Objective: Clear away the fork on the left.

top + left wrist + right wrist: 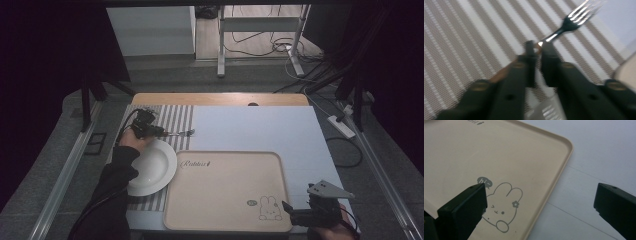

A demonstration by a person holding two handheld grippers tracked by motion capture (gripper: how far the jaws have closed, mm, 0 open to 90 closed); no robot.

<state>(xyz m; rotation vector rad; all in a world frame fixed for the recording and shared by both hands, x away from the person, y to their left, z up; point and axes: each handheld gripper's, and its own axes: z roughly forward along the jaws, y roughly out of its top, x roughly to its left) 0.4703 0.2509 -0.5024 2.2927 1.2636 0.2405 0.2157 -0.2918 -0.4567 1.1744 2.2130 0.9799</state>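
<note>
A silver fork (574, 18) with a wooden handle lies over the striped placemat (474, 37). My left gripper (537, 47) is shut on the fork's neck, the tines sticking out past the jaws. From the high view the left gripper (159, 132) sits at the back left, above the white plate (150, 167), with the fork (183, 133) pointing right. My right gripper (539, 200) stands open over the front right corner of the beige tray (559, 162), with nothing between its jaws. The high view has that right gripper (287, 210) at the tray's (225, 190) front right corner.
A white sheet (260, 125) covers the table behind and to the right of the tray. The striped placemat (175, 115) lies under the plate at the left. The tray carries a rabbit drawing (269, 209).
</note>
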